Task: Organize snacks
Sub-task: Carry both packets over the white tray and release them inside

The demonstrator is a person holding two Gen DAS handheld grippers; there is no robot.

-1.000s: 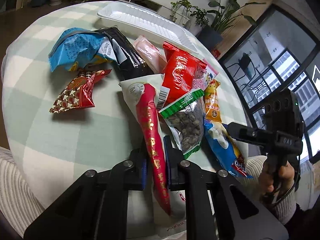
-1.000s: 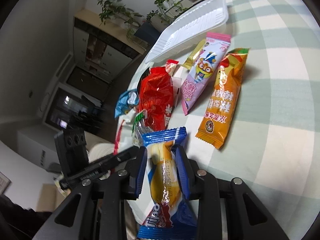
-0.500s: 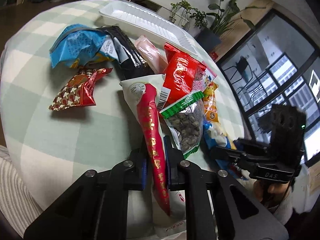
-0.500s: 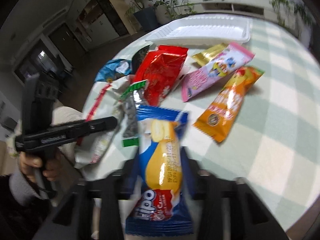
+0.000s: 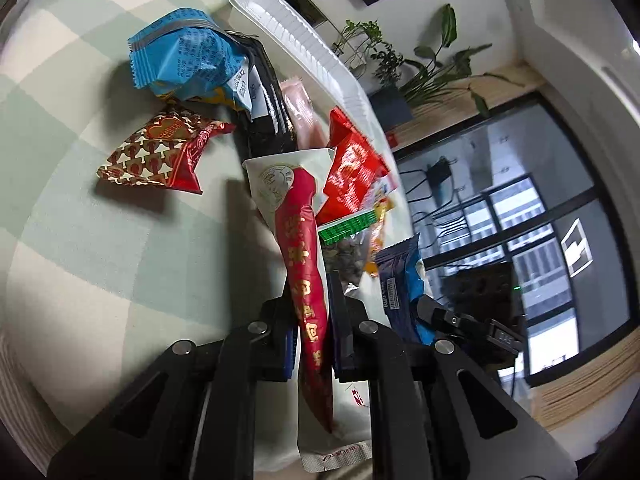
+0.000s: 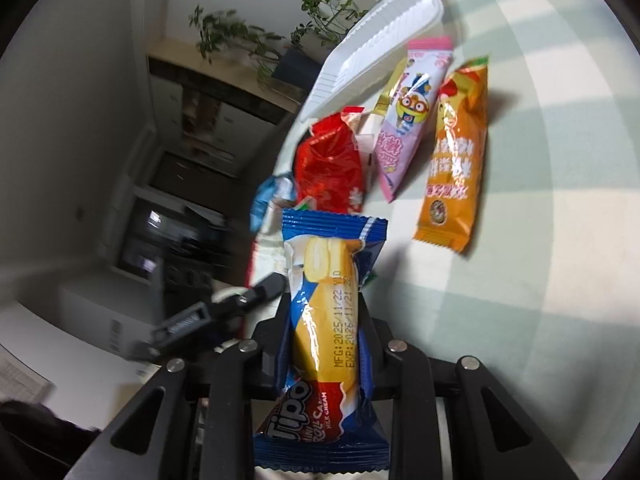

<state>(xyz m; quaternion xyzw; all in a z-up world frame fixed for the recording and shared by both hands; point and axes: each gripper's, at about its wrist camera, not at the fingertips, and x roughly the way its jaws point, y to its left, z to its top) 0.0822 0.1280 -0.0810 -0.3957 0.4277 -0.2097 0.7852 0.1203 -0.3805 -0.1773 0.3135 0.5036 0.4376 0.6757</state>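
Gripping a long red-and-white pouch [image 5: 304,264], the left gripper [image 5: 312,312] had its 2 fingers pressed against the pack's sides, the pouch running forward over the checked tablecloth [image 5: 100,240]. The right gripper [image 6: 324,320] was likewise clamped on a blue Tipo roll-cake pack [image 6: 324,320], which stood lengthwise between its fingers and reached past them at both ends, held above the table edge.

Ahead of the left gripper lay a heap of snacks: a red packet with a mushroom pattern [image 5: 160,152], a light-blue bag [image 5: 180,60] resting on a black packet [image 5: 264,96], a bright red bag [image 5: 352,168] and a green-topped bag of seeds [image 5: 348,244]. A white tray [image 5: 296,44] sat at the far side of the table.

From the right wrist view, an orange packet [image 6: 456,156] lay just beside a pink cartoon packet [image 6: 412,116], which touched the red bag [image 6: 332,164]. The tray [image 6: 380,44] lay beyond them.
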